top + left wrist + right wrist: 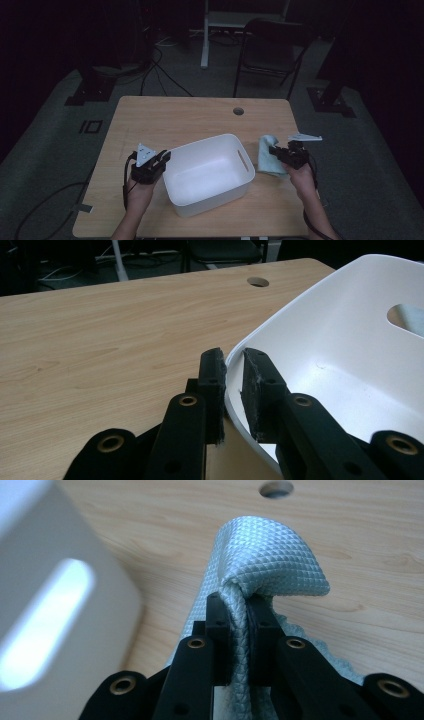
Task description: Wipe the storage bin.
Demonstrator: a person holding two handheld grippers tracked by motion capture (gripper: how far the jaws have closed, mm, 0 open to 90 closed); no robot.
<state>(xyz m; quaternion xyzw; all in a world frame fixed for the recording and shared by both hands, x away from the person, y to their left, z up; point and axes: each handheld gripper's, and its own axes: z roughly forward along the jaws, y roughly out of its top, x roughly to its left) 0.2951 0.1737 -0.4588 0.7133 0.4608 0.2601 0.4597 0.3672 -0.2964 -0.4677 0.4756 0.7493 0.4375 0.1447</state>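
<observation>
two things are gripped: a soft, light pale-blue waffle-weave cloth bunched in the clamped right gripper, and a stiff white plastic tub, best taken by its thin rim, pinched by the left gripper.

1. My light blue waffle-textured cloth is pinched into a raised fold, its lower part trailing on the tabletop just right of the bin.
2. My white rectangular plastic bin stands upright mid-tabletop, with slot handles.

Light wooden table, round hole near far right corner, white tub at centre, pale blue cloth by right edge.
</observation>
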